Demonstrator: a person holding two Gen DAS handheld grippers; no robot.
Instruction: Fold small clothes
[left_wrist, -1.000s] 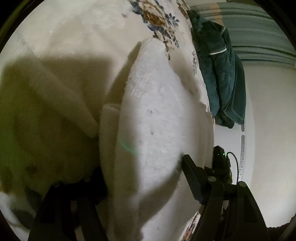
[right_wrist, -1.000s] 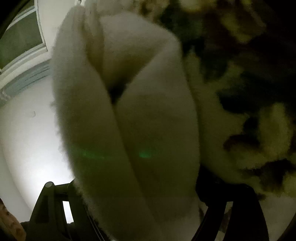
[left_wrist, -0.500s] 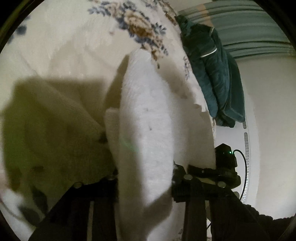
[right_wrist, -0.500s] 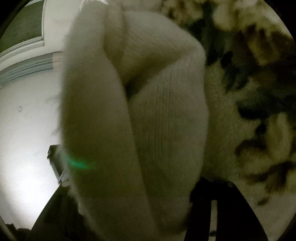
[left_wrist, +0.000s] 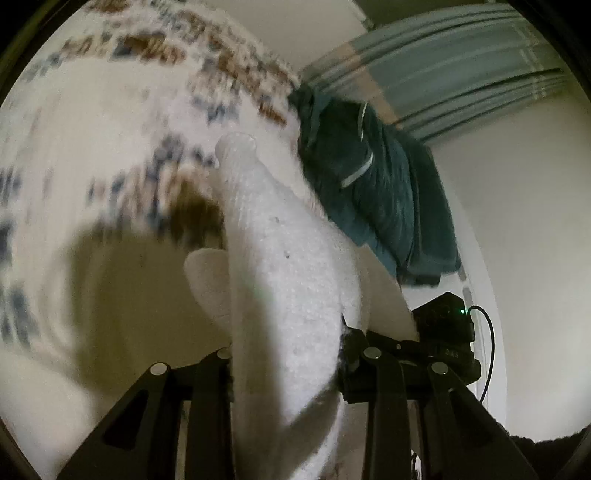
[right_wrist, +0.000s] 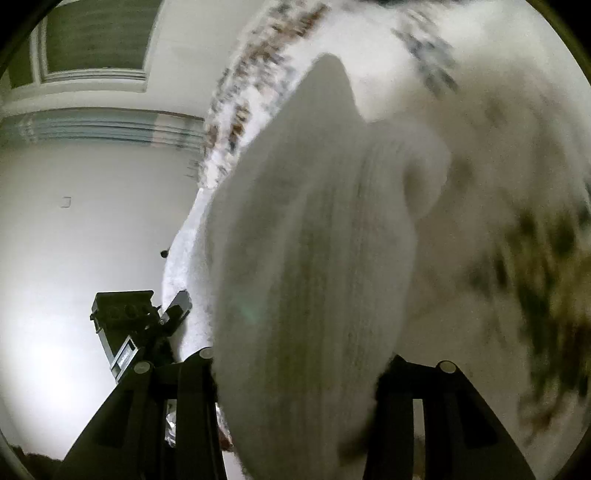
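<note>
Left fingers (left_wrist: 284, 373): clamped on the white knit garment (left_wrist: 280, 280).
Right fingers (right_wrist: 295, 373): clamped on the same garment (right_wrist: 314, 258).
Garment: held above the floral bedspread (left_wrist: 92, 110), blurred.
Teal clothes (left_wrist: 376, 192): at 2 o'clock in the left view, on the bedspread's edge.

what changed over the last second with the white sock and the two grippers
Both grippers lifted the white sock clear of the floral blanket, which now streaks with motion blur and sits farther off. More wall and the window come into the right wrist view. Unchanged: left gripper and right gripper stay clamped on the sock, and the teal garment still lies at the blanket's edge.
</note>
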